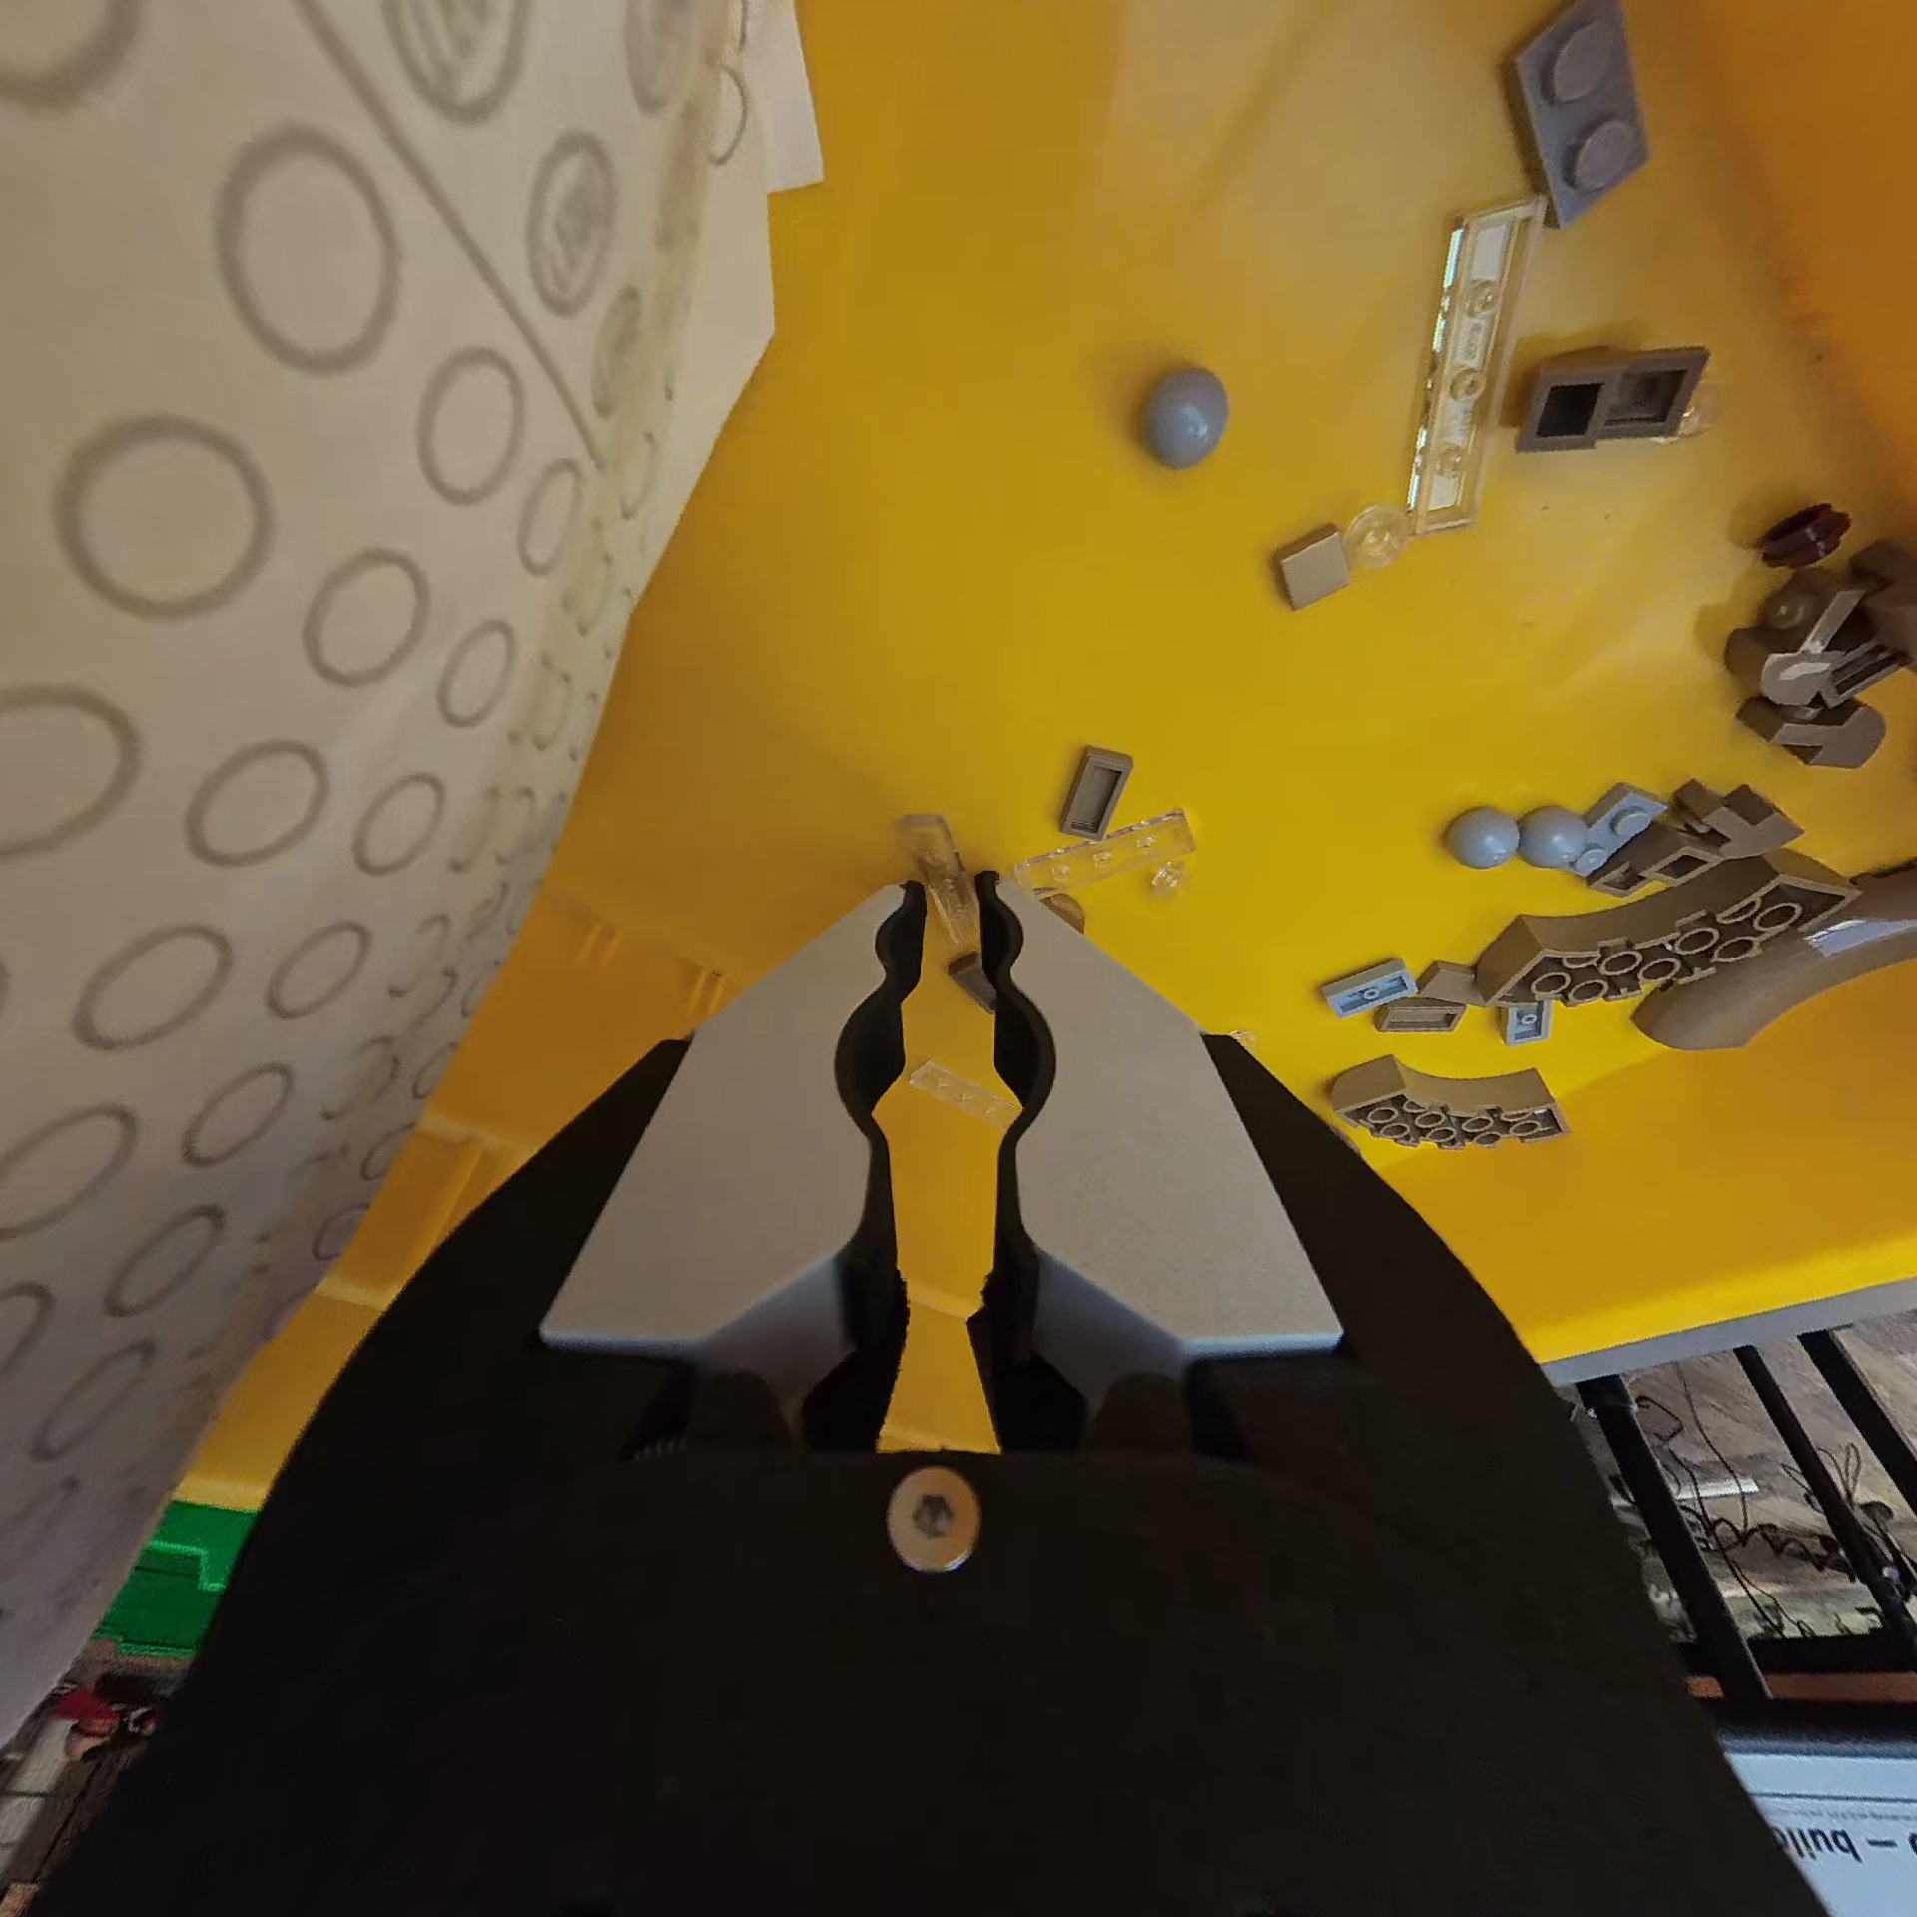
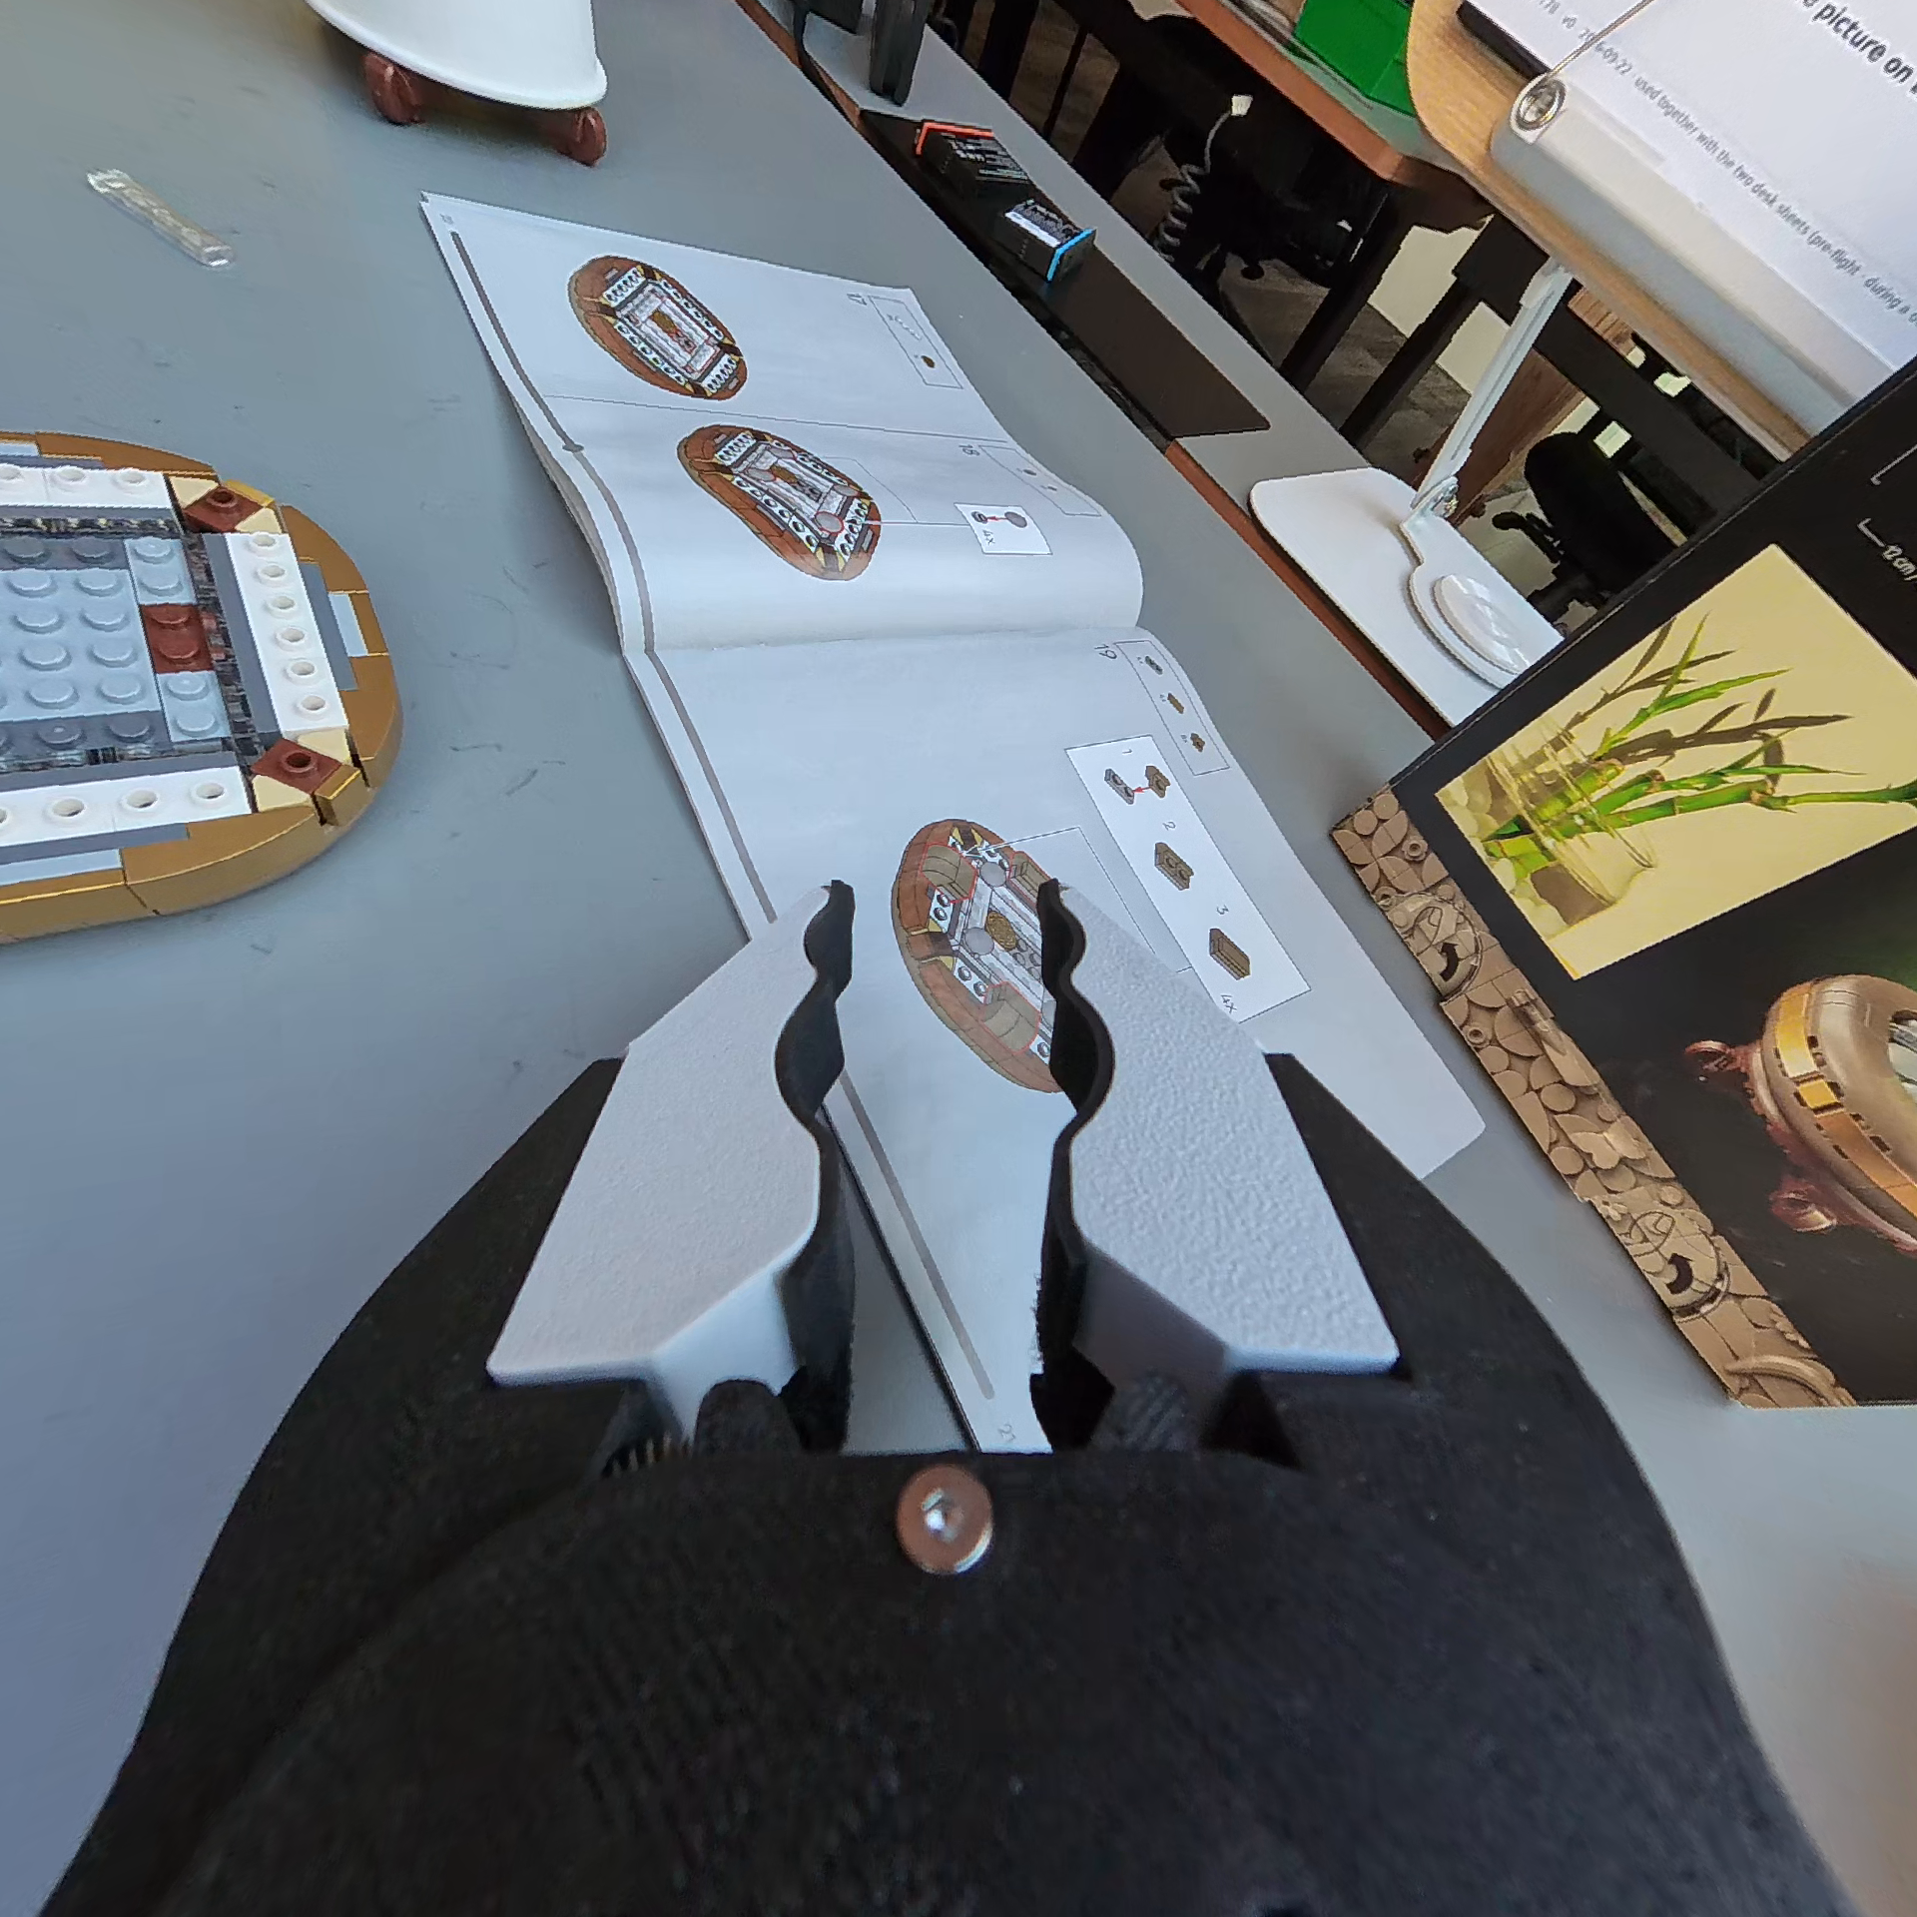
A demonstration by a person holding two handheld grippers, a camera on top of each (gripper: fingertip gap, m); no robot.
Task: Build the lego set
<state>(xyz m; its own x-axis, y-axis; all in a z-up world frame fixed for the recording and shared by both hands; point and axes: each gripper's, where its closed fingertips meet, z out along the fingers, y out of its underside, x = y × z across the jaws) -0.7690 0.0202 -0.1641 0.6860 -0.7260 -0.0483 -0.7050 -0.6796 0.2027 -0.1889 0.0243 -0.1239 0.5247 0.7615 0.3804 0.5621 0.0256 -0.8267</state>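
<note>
Left gripper point(image 1: 949, 892) is down inside the yellow tray point(image 1: 934, 467), its tips pressed in on a small clear plate point(image 1: 939, 871) — it looks pinched between them, though I can't swear it's off the tray floor. A little dark tan piece point(image 1: 973, 980) sits in the gap just behind the tips.

Plenty of loose parts lie around in there: grey domes point(image 1: 1183, 415), a long clear plate point(image 1: 1468, 363), a grey two-by-two plate point(image 1: 1582, 109), curved dark tan bricks point(image 1: 1452, 1105). So a lot remains unbuilt.

Over on the grey table point(image 2: 363, 1141), the right gripper point(image 2: 944, 903) hangs spread and empty above the open instruction booklet point(image 2: 830, 581), right over the lower diagram.

The oval base point(image 2: 176, 674) sits to the left of the booklet: gold rim, white and grey plates, reddish-brown corner pieces in place. No domes or dark tan curved bricks on the part I can see, so I'd judge the build is at those base steps, early on. The set's box point(image 2: 1681, 934) stands at the right, and a stray clear bar point(image 2: 161, 218) lies far off on the table.
</note>
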